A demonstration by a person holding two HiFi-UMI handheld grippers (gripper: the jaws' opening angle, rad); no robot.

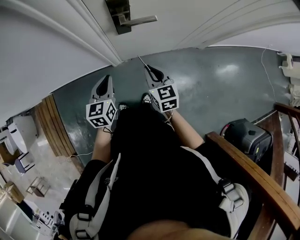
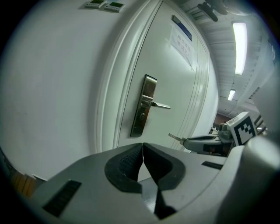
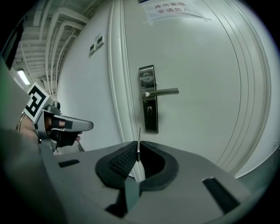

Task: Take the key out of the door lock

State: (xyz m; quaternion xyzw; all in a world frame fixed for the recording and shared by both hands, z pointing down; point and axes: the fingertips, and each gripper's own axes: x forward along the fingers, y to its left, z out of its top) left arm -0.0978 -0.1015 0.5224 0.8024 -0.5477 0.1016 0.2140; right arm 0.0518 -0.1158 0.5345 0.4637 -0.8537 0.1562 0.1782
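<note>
The white door carries a metal lock plate (image 1: 119,16) (image 2: 143,105) (image 3: 148,98) with a lever handle (image 1: 140,19) (image 3: 162,92); its keyhole (image 3: 149,110) looks empty. My right gripper (image 1: 149,69) (image 3: 138,151) is shut on the thin key (image 1: 142,62) (image 2: 175,138) (image 3: 139,140), whose blade sticks out past the tips toward the door, a short way off it. My left gripper (image 1: 107,79) (image 2: 142,151) hangs beside it on the left, jaws shut with nothing between them. Each gripper shows in the other's view, the right gripper (image 2: 205,142) and the left gripper (image 3: 74,126).
A wooden rail (image 1: 253,173) runs along the right, with a black device (image 1: 246,136) on the floor beside it. Wooden slats (image 1: 51,126) lie at the left. A paper notice (image 2: 181,41) (image 3: 168,8) is stuck high on the door. The person's dark clothing fills the lower head view.
</note>
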